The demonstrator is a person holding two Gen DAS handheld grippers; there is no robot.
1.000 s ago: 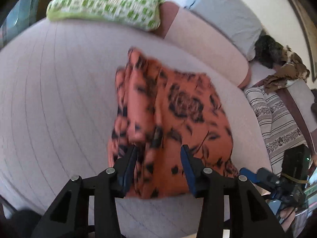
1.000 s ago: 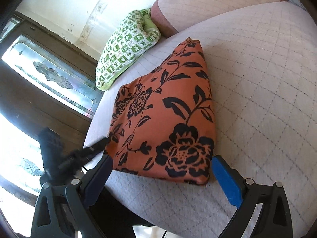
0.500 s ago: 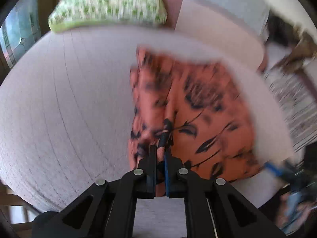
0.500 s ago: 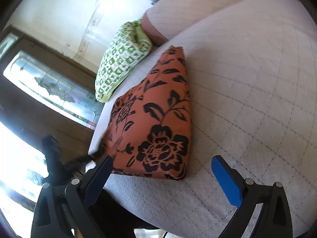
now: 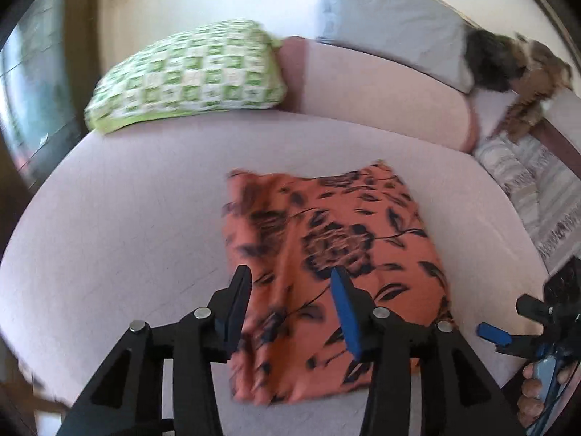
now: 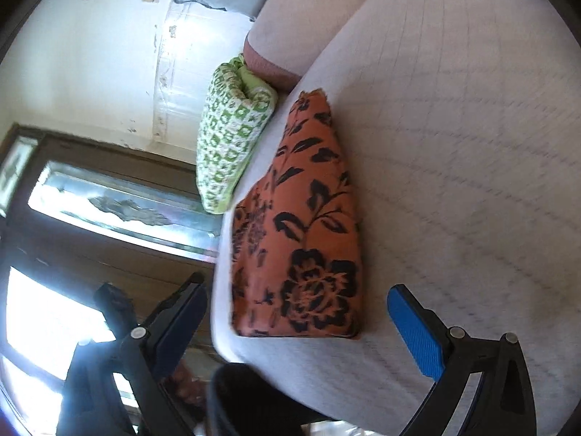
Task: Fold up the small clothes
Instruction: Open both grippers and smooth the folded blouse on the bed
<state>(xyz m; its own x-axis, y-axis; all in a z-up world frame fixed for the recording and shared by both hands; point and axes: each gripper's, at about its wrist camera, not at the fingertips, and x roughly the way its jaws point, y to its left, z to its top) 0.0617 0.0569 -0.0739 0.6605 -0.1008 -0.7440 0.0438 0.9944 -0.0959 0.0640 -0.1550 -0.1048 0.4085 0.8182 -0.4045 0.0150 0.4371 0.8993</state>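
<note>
An orange cloth with black flowers [image 5: 326, 247] lies folded in a rough rectangle on the pale quilted mattress [image 5: 127, 218]. My left gripper [image 5: 290, 287] hovers over the cloth's near left part. Its jaws are opening, and the pads do not press on the fabric seen between them. In the right wrist view the same cloth [image 6: 308, 236] lies near the mattress edge. My right gripper [image 6: 296, 285] stands wide open in front of the cloth's near edge and holds nothing. That right gripper [image 5: 494, 330], held in a hand [image 5: 533, 388], also shows at the lower right of the left wrist view.
A green-and-white checked pillow [image 5: 189, 76] and a pink bolster [image 5: 381, 91] lie at the head of the bed, with a grey pillow [image 5: 392, 25] behind. A striped cloth [image 5: 526, 189] and a dark heap of clothes [image 5: 508, 61] sit to the right. A glazed wooden door [image 6: 109, 200] stands beyond the mattress edge.
Half a second ago my left gripper was shut on the cloth's near edge; it has since let go, opened and risen. My right gripper rolled and stayed open.
</note>
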